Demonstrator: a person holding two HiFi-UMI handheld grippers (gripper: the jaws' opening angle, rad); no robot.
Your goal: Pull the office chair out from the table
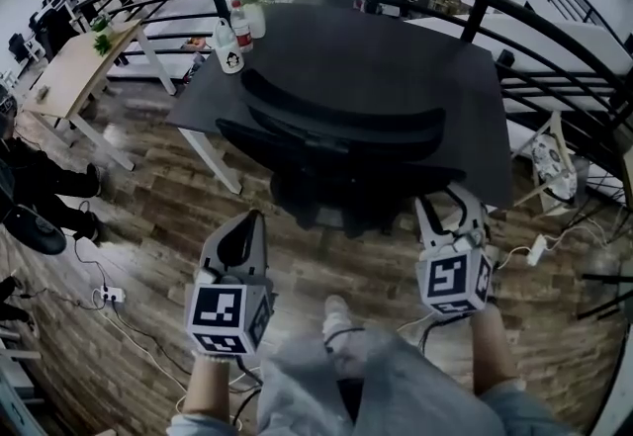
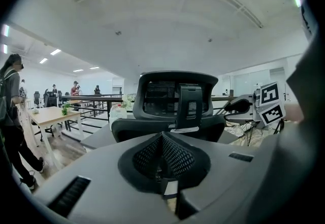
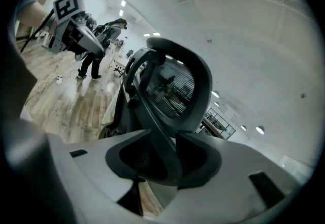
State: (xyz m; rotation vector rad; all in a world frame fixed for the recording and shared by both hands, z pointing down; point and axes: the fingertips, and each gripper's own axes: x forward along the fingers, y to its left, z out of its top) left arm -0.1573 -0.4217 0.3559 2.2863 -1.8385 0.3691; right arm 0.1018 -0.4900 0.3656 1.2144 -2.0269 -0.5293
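The office chair [image 1: 346, 142] stood tucked in at the dark table [image 1: 435, 78], its seat under the top and its backrest turned toward me, so it faced away from where I stood. The broad curve of the backrest ran left to right across the head view, while the central strut at the rear rose upright behind it.

The chair lay straight ahead of both grippers and slightly above them. The right gripper [image 1: 450, 207] was the nearer one, up against the right rear side of the chair. Its jaws stood well apart, and in the right gripper view a dark bar of the chair's back frame ran down through the gap between them, slanted because the gripper was rolled over. I could not see the pads pressing on that bar, so I took it as framed but not gripped.

The left gripper [image 1: 252, 221] hung just short of the chair's lower left side. Its jaws were closed together with nothing between them, and the left gripper view looked squarely at the backrest beyond their tips.

I judged that the pull would have to come back toward me, away from the table edge, once the right jaws closed on that bar.
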